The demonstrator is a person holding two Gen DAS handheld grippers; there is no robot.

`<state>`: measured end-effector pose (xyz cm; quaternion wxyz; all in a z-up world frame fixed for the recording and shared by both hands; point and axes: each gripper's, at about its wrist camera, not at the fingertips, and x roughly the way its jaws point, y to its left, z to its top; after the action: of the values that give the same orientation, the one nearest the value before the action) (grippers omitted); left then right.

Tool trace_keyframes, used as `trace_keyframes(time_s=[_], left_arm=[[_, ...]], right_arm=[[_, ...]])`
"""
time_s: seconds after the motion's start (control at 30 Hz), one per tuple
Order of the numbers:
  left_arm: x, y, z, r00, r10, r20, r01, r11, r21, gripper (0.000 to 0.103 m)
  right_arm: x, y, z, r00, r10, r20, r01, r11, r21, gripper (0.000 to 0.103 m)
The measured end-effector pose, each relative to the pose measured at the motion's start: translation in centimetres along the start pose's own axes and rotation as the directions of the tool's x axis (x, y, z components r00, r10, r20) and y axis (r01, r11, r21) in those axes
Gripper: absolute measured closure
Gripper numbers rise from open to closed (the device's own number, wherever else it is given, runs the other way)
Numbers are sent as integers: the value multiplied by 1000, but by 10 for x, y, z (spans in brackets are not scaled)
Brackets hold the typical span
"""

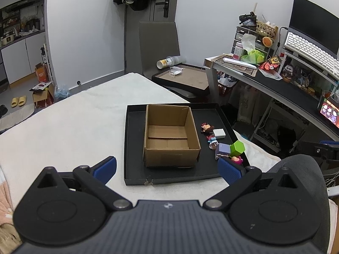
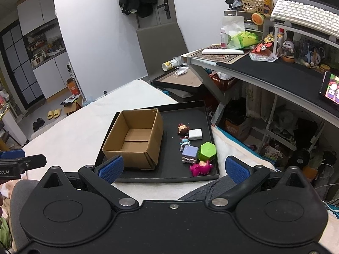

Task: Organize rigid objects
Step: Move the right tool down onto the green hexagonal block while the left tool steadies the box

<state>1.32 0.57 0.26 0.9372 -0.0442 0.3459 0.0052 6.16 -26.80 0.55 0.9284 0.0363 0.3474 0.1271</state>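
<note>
- Here, your left gripper [image 1: 167,169] hangs short of the near edge of the black tray [image 1: 135,169], blue pads spread wide, nothing between them.
- Your right gripper [image 2: 174,169] sits likewise at the tray's [image 2: 169,176] near rim, jaws wide apart and empty; part of your left tool shows at the left edge of that view.
- The tray lies on a pale cloth-covered surface [image 1: 74,116].
- A cardboard box [image 2: 133,141] stands open-topped in the tray's left part; you can see only its bare floor inside.
- To the box's right, on the tray floor, the small objects lie in a loose row running front to back:
- a pink toy [image 2: 201,167] nearest you, close to the front rim;
- a green hexagonal block [image 2: 207,151] just behind it, beside a lilac cube [image 2: 190,152], the two touching or nearly so;
- a small blue-and-white figure [image 2: 185,141] behind the cube;
- a white charger block [image 2: 195,134] further back, touching a brown-haired figurine [image 2: 182,129] on its left.
- All the objects are outside the box, well clear of both your tools.
- A cluttered desk [image 2: 275,67] stands to the right.
</note>
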Motion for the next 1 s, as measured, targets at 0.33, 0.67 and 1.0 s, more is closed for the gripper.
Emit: trace_keyframes(time_s=[0.33, 0.67, 1.0], left_arm=[[25, 8, 9, 1000, -11, -20, 11, 1000, -19, 2], [67, 18, 13, 997, -24, -66, 21, 998, -59, 2], [104, 35, 22, 996, -30, -86, 20, 992, -125, 5]], right_arm=[[28, -6, 7, 999, -1, -39, 1, 1000, 16, 0], [64, -16, 13, 997, -19, -80, 21, 999, 25, 0], [105, -30, 24, 991, -34, -129, 45, 995, 85, 5]])
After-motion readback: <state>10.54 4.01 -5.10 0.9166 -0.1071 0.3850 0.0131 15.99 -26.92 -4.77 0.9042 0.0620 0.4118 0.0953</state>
